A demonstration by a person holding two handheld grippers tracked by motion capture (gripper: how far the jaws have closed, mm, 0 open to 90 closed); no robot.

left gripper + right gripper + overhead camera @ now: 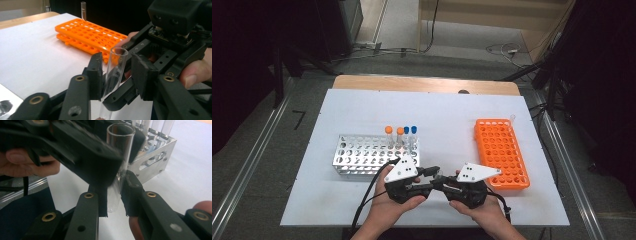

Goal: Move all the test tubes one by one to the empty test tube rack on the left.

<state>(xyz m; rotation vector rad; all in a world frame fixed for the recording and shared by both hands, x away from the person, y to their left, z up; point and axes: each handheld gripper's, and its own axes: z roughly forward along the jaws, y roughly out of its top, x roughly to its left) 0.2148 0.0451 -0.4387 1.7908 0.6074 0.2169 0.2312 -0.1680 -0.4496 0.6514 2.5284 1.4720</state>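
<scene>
A clear, uncapped glass tube (115, 70) stands upright between both grippers near the table's front edge. My right gripper (115, 200) is shut on its lower part, with the pads (102, 200) pressing both sides. My left gripper (116, 75) comes from the opposite side and brackets the tube's upper part. A small gap shows on each side between its pads (96, 75) and the glass, so it is open. In the high view the left gripper (432, 173) and the right gripper (448, 181) meet tip to tip, each held in one hand.
A metal rack (362, 155) stands just behind the left hand with orange-capped (388, 130) and blue-capped (414, 129) tubes at its right end. An orange rack (502, 150) lies to the right, with one clear tube (512, 118) at its far corner. All rest on a white board (437, 110).
</scene>
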